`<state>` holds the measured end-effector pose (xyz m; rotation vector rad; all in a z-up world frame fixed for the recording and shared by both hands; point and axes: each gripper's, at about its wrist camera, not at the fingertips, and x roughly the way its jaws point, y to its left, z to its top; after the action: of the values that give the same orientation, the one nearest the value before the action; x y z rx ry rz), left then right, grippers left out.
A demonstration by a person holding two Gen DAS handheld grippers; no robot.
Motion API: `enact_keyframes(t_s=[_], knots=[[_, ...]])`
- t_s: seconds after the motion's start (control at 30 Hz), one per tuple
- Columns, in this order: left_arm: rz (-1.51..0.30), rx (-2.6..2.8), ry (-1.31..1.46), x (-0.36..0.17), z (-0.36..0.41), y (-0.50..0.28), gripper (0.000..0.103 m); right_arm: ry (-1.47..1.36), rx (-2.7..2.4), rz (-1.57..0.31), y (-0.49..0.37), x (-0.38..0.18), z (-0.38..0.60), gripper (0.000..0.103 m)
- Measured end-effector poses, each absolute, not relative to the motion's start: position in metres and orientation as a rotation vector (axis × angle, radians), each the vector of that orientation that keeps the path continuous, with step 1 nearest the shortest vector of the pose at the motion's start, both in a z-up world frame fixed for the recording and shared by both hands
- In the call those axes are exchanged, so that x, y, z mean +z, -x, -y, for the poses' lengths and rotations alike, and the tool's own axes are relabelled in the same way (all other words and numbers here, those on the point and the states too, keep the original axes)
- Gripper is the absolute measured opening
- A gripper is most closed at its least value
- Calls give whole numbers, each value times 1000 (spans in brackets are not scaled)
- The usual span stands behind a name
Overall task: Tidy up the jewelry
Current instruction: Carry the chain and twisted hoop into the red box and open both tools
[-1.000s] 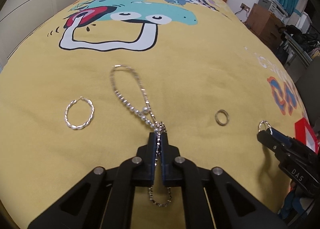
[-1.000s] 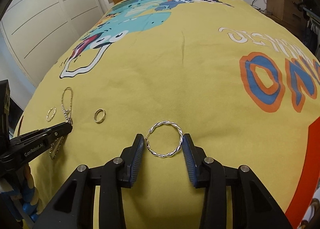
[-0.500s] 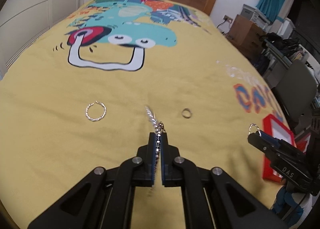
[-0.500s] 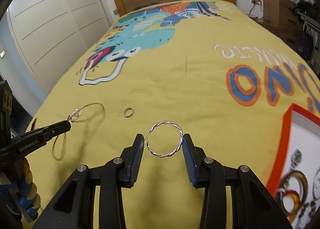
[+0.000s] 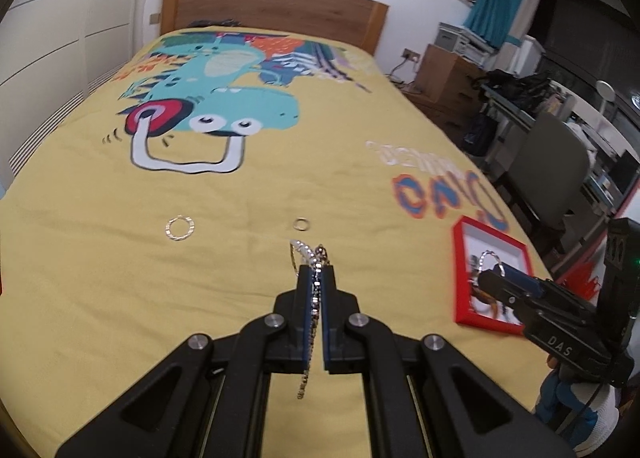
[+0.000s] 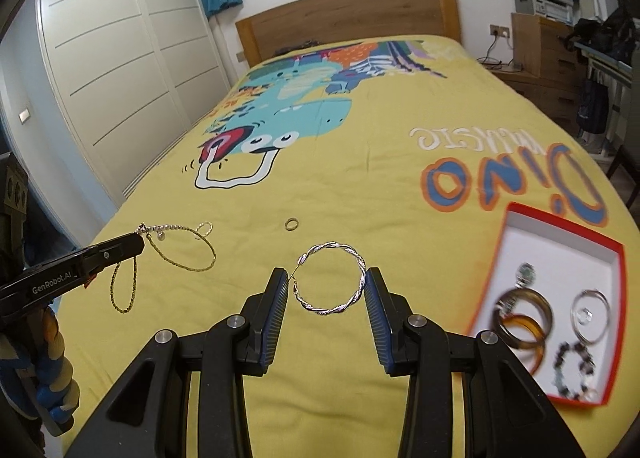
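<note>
My left gripper (image 5: pixel 316 271) is shut on a thin chain (image 5: pixel 319 254) of silver beads and gold links. The chain hangs in loops (image 6: pixel 182 265) below the fingertips, above the yellow bedspread (image 5: pixel 120 298). My right gripper (image 6: pixel 326 274) is shut on a twisted silver hoop (image 6: pixel 320 309), its pads pressing the hoop's two sides. In the left wrist view the right gripper (image 5: pixel 492 276) hovers in front of the red jewelry box (image 5: pixel 460 270). A second twisted hoop (image 5: pixel 193 227) and a small gold ring (image 5: pixel 295 224) lie on the bed.
The red box (image 6: pixel 564 225) sits at the bed's near right and holds amber bangles (image 6: pixel 524 322), a silver ring (image 6: pixel 573 314) and a beaded bracelet (image 6: pixel 560 358). A wooden headboard (image 6: pixel 348 14) is far ahead, a white wardrobe (image 6: pixel 100 78) to the left, furniture on the right.
Both grippers have risen and drawn back from the bed. The chain has come fully off the bedspread and now dangles. The red box has come into view on the right.
</note>
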<state>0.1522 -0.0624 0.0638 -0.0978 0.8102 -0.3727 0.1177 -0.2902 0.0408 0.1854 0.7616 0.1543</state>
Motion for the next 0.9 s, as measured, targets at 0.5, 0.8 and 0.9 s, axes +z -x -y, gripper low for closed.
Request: enact_keyframes(t_s=[0.5,0.8,0.9], knots=[[-804,-630,48,97,218,-131,3,-214,-21,-737,-64,51,406,39],[-846,-717,7,78,326,-172,3,-241,-139,-775,-88,25,500,40],[-876,-721,-1,62,357,-193,3,-242,-152,-792,-103,13,519,40]])
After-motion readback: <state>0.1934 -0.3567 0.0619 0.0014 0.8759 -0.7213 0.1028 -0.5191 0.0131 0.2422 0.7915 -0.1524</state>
